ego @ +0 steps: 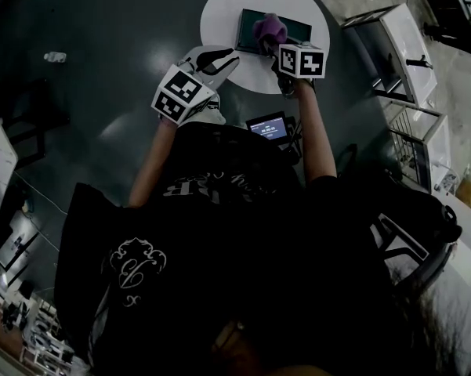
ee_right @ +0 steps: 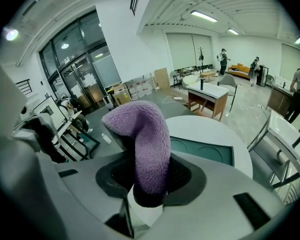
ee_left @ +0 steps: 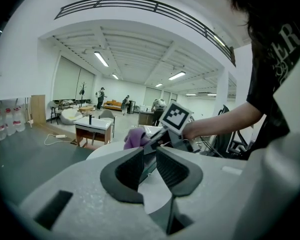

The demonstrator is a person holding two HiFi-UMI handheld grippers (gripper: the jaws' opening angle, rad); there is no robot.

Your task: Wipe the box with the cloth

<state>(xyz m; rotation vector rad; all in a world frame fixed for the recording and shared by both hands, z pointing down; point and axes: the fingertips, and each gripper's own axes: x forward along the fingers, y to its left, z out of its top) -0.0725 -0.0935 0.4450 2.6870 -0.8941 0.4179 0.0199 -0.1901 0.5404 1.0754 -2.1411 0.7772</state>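
A dark green flat box lies on a small round white table. My right gripper is shut on a purple fluffy cloth, which rests over the box's near part. In the right gripper view the cloth stands up from between the jaws of the right gripper, with the box just beyond. My left gripper reaches the box's near left corner. In its own view the left gripper has its jaws nearly together on the thin box edge.
A small lit screen sits below the table, close to the person's body. White desks and metal racks stand to the right. A bottle lies on the dark floor at left. Another desk and people stand far off.
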